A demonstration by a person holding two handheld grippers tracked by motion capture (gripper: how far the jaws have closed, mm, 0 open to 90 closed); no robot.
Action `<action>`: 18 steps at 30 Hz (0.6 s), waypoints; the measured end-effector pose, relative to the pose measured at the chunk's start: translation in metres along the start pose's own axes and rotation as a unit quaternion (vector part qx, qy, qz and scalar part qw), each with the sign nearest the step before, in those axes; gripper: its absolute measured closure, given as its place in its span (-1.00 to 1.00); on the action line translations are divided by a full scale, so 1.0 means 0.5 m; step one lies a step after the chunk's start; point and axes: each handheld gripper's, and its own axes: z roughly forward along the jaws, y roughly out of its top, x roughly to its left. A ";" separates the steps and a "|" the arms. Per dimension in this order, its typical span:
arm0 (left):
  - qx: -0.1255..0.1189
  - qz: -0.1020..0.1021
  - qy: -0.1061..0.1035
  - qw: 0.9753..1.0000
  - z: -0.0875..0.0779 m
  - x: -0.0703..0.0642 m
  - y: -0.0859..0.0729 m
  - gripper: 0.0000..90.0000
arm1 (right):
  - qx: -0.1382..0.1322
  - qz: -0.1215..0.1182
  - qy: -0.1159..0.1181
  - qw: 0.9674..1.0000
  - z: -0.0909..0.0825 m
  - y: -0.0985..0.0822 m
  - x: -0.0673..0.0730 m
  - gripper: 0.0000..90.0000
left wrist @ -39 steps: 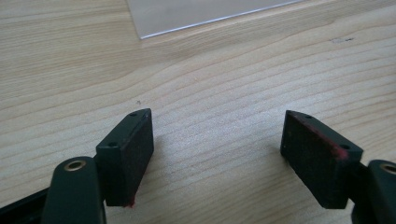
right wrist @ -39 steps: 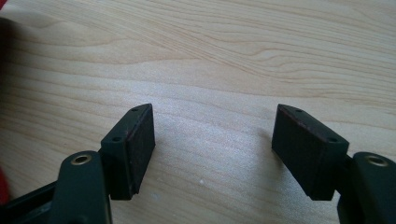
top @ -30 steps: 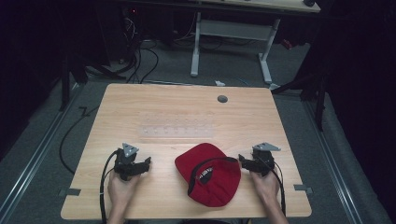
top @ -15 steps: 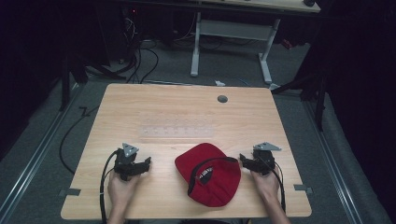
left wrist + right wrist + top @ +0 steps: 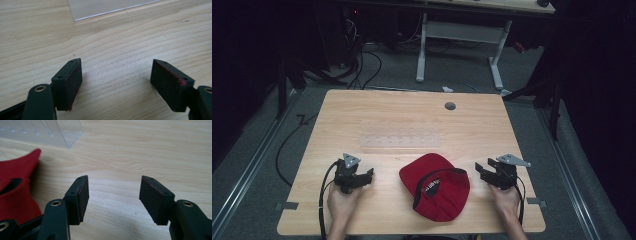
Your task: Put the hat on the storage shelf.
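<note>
The red cap [image 5: 435, 186] lies on the wooden surface [image 5: 412, 120], near its front edge and a little right of centre. It lies upside down, its dark-lined opening facing up; some white lettering shows inside the band, too small to read. Its brim points toward the far left, toward the clear plastic tray [image 5: 401, 141] that lies flat just beyond it at mid-surface.

The cap sits between my two tools and touches neither. My right tool [image 5: 482, 172] stands just beside the cap's right edge, with a strip of bare wood between them. In the right gripper view, the cap [image 5: 17, 187] shows at the left, beside the left jaw but outside the gap. The jaws of my right tool [image 5: 113, 195] stand well apart with only wood between them. A corner of the clear tray [image 5: 62, 132] shows at the top left of that view.

My left tool [image 5: 362, 176] stands farther from the cap, off its left side, with a wider stretch of bare surface between. In the left gripper view, the jaws of my left tool [image 5: 116, 77] are likewise spread wide, over bare wood. An edge of the tray [image 5: 107, 6] shows ahead at the top.

Both my hands rest at the front edge, each gripping its tool. A small round grey grommet [image 5: 450, 106] sits toward the far edge, well apart from the cap.
</note>
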 end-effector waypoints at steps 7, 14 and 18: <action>0.001 0.001 -0.001 1.000 0.000 -0.001 -0.001 -0.43 | -0.027 -0.009 0.038 0.999 -0.050 0.005 0.013 -0.18; 0.001 0.001 -0.001 1.000 0.000 0.000 0.000 -0.43 | -0.026 -0.041 0.080 0.996 -0.060 0.017 0.056 -0.29; 0.001 0.001 -0.001 1.000 0.000 0.000 -0.001 -0.43 | -0.019 -0.071 0.111 0.991 -0.047 0.029 0.097 -0.37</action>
